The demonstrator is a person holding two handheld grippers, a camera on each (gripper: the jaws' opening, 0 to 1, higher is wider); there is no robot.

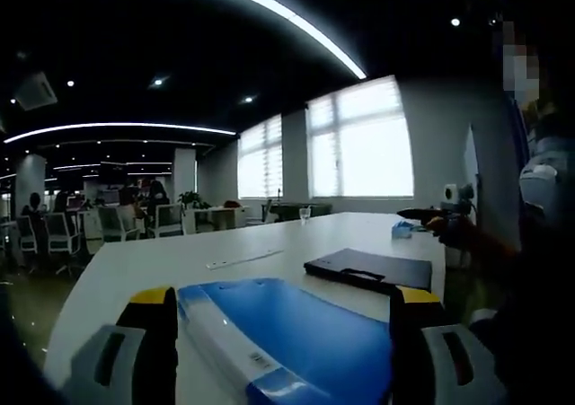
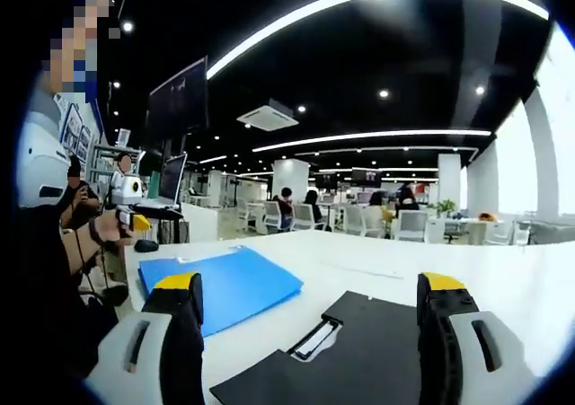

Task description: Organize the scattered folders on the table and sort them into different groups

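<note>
Open white bench (image 1: 296, 234) is seen beyond the blue folder (image 1: 296, 333) and black folder (image 2: 377, 342). Both left tongs (image 1: 283, 351) and right tongs (image 2: 310, 333) are spread wide, nothing gripped.

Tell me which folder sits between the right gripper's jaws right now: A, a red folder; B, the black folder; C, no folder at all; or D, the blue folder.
B: in the right gripper view the black folder lies on the white table between the open jaws of the right gripper, while the blue folder lies off to the left of it.
</note>
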